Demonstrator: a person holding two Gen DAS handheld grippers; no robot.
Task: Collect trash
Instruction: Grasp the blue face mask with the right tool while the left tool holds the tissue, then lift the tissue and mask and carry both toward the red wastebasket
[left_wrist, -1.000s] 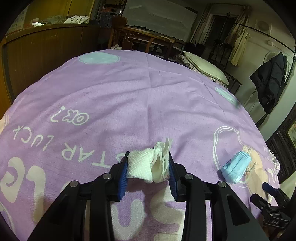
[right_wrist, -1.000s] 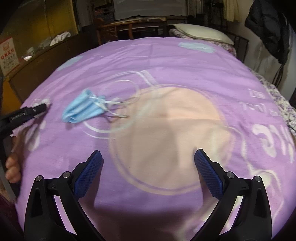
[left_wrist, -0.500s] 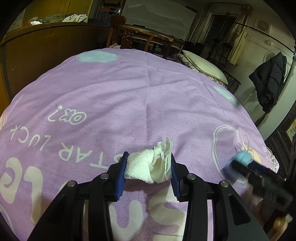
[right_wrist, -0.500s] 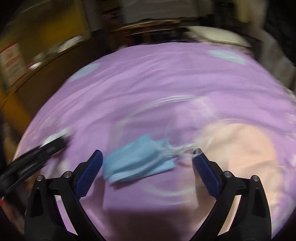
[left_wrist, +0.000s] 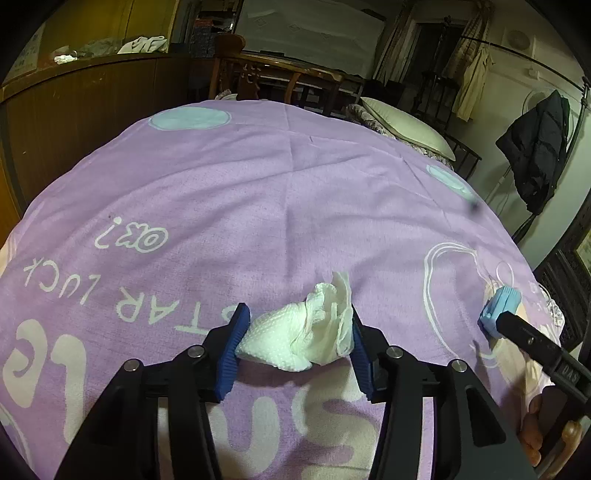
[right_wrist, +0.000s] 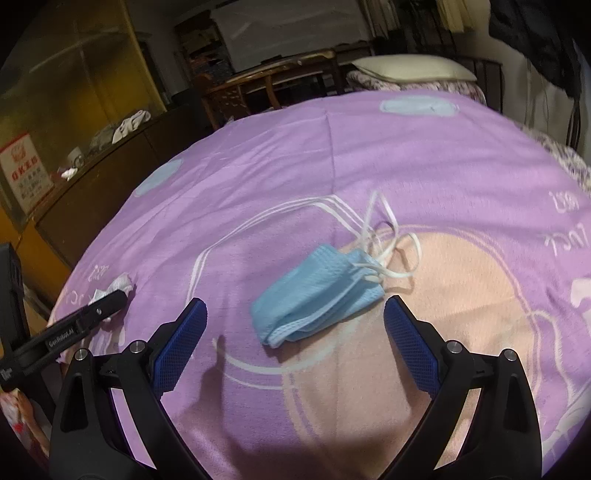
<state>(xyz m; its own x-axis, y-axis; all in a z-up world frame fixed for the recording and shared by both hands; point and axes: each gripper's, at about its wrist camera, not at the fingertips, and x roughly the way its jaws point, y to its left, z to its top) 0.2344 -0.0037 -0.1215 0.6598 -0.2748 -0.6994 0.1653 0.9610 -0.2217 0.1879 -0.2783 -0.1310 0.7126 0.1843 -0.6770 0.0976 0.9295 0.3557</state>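
Left wrist view. Your left gripper (left_wrist: 297, 343) is pointing down at the purple bedspread (left_wrist: 258, 192), and its jaws are opening around a crumpled white tissue (left_wrist: 303, 339). The tissue is sitting between the two blue pads (left_wrist: 232, 350), touching both of them and lying on the bedspread just above large white printed letters. At the right edge, one black finger of your right gripper (left_wrist: 532, 343) is reaching in beside a folded blue face mask (left_wrist: 500, 306), which is lying on the bedspread well apart from the tissue. Part of your hand (left_wrist: 543, 417) is showing below that finger. Beyond the bed, a pillow (left_wrist: 406, 125) is resting at the far end, and a dark jacket (left_wrist: 535, 147) is hanging at the right.

Right wrist view. Your right gripper (right_wrist: 295, 332) is standing wide, with nothing pressed between its pads. The face mask (right_wrist: 317, 295) is lying between and slightly ahead of the fingertips, apart from both, on the edge of a peach-coloured circle printed on the bedspread (right_wrist: 406, 155). Its white ear loops (right_wrist: 384, 236) are trailing away from you in a loose tangle. At the left edge, a finger of your left gripper (right_wrist: 88, 317) is showing, with the tissue (right_wrist: 118, 286) peeking out at its tip. The view is slightly blurred.
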